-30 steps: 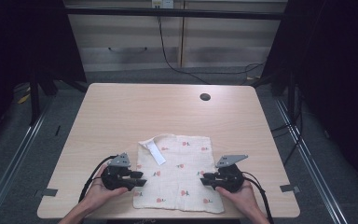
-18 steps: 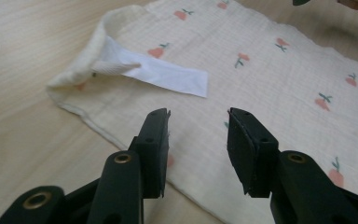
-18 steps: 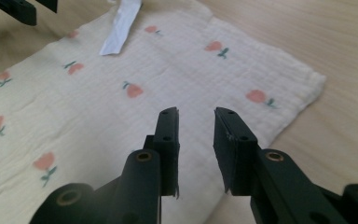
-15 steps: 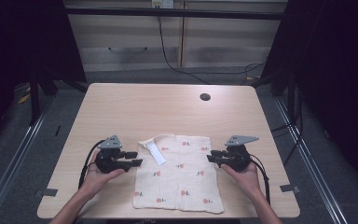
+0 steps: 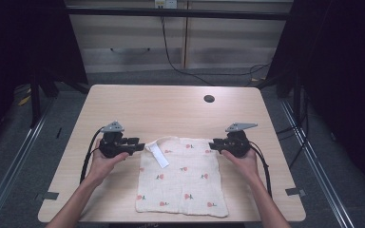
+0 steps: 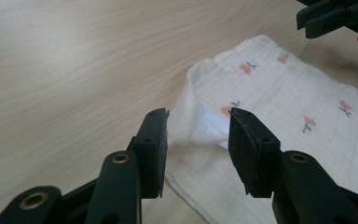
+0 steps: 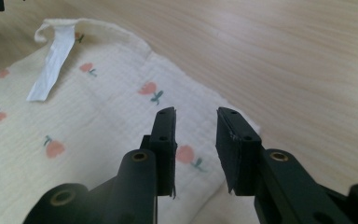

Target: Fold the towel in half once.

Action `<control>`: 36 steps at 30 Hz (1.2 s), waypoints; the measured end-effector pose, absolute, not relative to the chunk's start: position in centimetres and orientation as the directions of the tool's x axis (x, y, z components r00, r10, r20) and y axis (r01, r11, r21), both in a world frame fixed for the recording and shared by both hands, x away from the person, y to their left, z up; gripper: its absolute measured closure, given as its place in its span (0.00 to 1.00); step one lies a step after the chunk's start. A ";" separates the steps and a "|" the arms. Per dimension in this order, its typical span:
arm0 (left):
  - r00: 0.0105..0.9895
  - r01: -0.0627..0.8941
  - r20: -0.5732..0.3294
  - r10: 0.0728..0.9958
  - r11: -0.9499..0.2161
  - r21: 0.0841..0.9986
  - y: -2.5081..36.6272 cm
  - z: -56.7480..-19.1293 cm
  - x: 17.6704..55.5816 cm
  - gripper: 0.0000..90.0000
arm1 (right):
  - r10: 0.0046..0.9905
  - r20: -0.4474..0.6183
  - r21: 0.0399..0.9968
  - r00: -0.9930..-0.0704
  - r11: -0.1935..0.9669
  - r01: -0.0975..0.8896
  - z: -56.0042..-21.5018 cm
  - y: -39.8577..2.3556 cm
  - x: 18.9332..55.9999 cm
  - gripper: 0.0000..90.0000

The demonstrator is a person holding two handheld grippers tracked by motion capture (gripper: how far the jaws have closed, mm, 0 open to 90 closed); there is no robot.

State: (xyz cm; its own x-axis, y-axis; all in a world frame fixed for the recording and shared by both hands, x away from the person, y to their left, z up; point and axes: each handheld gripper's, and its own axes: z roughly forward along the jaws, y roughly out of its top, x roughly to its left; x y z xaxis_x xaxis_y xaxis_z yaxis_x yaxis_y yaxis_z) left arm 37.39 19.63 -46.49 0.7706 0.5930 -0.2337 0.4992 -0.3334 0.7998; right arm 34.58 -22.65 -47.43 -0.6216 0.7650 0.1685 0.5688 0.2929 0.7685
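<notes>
1. Both hands have shifted up the table since a second ago: earlier they sat at the near half of the cloth, now they are at its far corners.
2. My left gripper is just beside the far-left corner, where the white tag is flipped over. In the left gripper view the jaws stand apart with that corner and the tag beyond the gap; the pads press on nothing. The jaws have just been opening.
3. My right gripper is at the far-right corner. In the right gripper view the jaws are spread over the cloth's edge with a pink flower print in the gap; nothing is pinched. These jaws have also just been opening, though they have hardly widened in the last half second.
4. The cloth lies flat on the table, near-centre, unfolded, with its near edge close to the table's near edge.
5. My judgement: the hands are lined up to take the two far corners, probably for a fold toward me. No grasp has been made yet.
6. Containers: none on the table. There is just a dark round hole in the top, well apart from the cloth.
</notes>
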 end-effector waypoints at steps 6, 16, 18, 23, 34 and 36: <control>0.763 0.503 -0.233 0.602 -0.329 0.799 19.0 -46.6 38.8 0.63 | 0.785 0.173 0.762 -0.595 0.276 0.586 -48.1 -22.8 36.5 0.76; 0.752 0.524 -0.260 0.605 -0.311 0.793 18.7 -47.5 40.1 0.59 | 0.789 0.169 0.731 -0.590 0.301 0.612 -48.2 -22.5 39.3 0.76; 0.750 0.530 -0.261 0.608 -0.315 0.788 18.6 -47.8 40.3 0.59 | 0.792 0.174 0.723 -0.585 0.301 0.622 -48.5 -22.5 40.0 0.76; 0.756 0.536 -0.264 0.599 -0.334 0.776 18.5 -48.1 40.3 0.57 | 0.795 0.192 0.702 -0.576 0.298 0.646 -49.7 -22.5 40.5 0.76; 0.789 0.511 -0.233 0.568 -0.396 0.763 17.1 -48.3 39.8 0.50 | 0.789 0.201 0.698 -0.580 0.300 0.650 -50.4 -23.1 39.2 0.76; 0.796 0.495 -0.207 0.569 -0.414 0.764 16.6 -48.1 39.6 0.49 | 0.793 0.183 0.683 -0.581 0.322 0.655 -50.4 -22.8 39.0 0.76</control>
State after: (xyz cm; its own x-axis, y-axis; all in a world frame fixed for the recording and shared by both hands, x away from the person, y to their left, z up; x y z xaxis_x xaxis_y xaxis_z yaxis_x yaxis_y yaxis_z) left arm 39.62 16.60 -48.11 0.7955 0.5694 -0.2071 0.4952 -0.4140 0.7638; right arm 39.04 -22.83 -50.35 -0.5808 0.7932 0.1831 0.6554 0.3221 0.6832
